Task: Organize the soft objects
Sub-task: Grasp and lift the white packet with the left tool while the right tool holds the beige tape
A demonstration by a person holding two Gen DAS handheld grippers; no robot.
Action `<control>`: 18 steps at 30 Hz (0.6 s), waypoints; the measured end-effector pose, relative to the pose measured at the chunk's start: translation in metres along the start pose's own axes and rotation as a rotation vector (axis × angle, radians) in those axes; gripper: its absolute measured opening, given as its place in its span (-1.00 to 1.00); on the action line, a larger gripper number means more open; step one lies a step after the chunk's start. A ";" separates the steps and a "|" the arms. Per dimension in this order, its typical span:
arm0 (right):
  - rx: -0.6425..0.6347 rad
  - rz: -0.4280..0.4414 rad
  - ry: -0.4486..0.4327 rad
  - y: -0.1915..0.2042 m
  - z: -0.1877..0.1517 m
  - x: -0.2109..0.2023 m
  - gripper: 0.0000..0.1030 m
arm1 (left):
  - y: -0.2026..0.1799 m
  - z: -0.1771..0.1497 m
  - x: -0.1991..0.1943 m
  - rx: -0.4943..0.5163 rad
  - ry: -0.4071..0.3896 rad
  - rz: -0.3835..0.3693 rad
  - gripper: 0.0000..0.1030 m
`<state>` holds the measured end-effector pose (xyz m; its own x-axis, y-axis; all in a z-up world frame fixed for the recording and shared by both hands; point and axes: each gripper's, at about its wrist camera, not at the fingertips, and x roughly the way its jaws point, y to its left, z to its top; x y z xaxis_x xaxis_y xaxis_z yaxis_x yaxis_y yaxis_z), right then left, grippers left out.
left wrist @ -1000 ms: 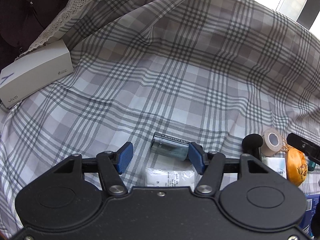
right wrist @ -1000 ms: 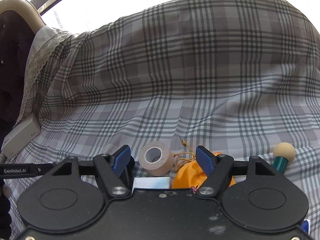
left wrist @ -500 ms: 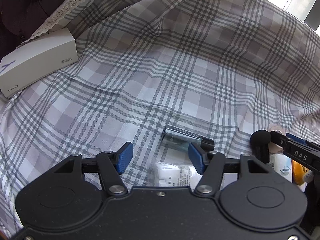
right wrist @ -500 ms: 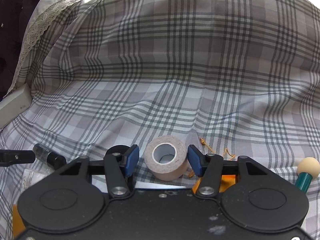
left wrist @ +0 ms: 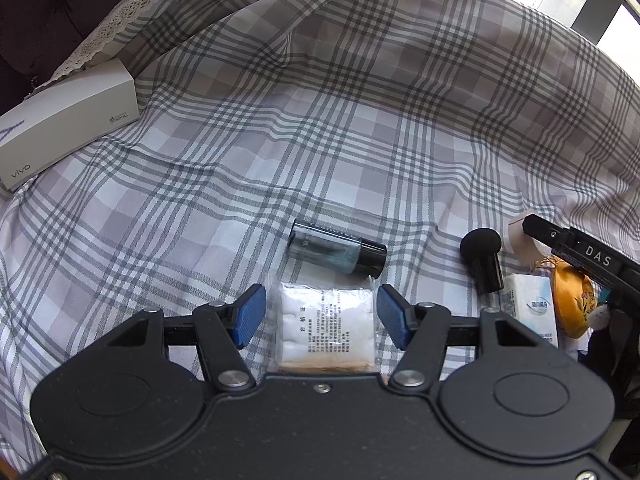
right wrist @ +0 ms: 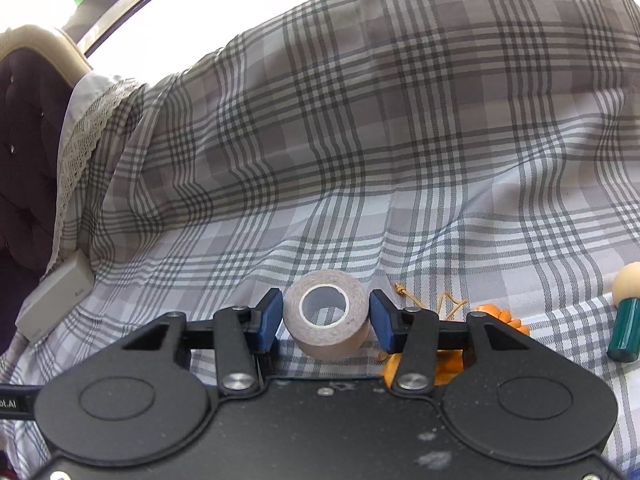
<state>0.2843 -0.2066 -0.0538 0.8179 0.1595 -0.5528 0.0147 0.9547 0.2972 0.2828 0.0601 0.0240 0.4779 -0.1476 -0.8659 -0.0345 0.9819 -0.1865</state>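
Observation:
On a plaid bedsheet, a clear packet of white cotton pads (left wrist: 326, 326) lies between the open jaws of my left gripper (left wrist: 320, 316), untouched by the blue pads. A beige tape roll (right wrist: 326, 314) sits between the fingers of my right gripper (right wrist: 324, 316); the pads are close on both sides with a thin gap on the left side. An orange satin pouch (left wrist: 572, 300) lies at the right, partly under the right gripper in its view (right wrist: 496, 316).
A dark glass bottle (left wrist: 338, 250) lies just beyond the cotton packet. A black-headed stick (left wrist: 482, 256), a white tissue pack (left wrist: 532, 308), a green-handled wooden mallet (right wrist: 626, 320) and a white vivo box (left wrist: 64, 124) are around. Dark headboard (right wrist: 24, 152) at left.
My left gripper moved forward so the cotton packet now lies between its jaws. My right gripper moved to the tape roll and narrowed around it.

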 end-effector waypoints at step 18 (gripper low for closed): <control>0.018 -0.007 -0.013 -0.001 0.000 -0.001 -0.09 | -0.016 -0.016 0.024 0.058 0.032 0.072 0.07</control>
<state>0.2836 -0.2076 -0.0536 0.8253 0.1494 -0.5446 0.0307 0.9511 0.3074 0.2804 0.0386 -0.0014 0.4479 -0.0790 -0.8906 -0.0164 0.9952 -0.0965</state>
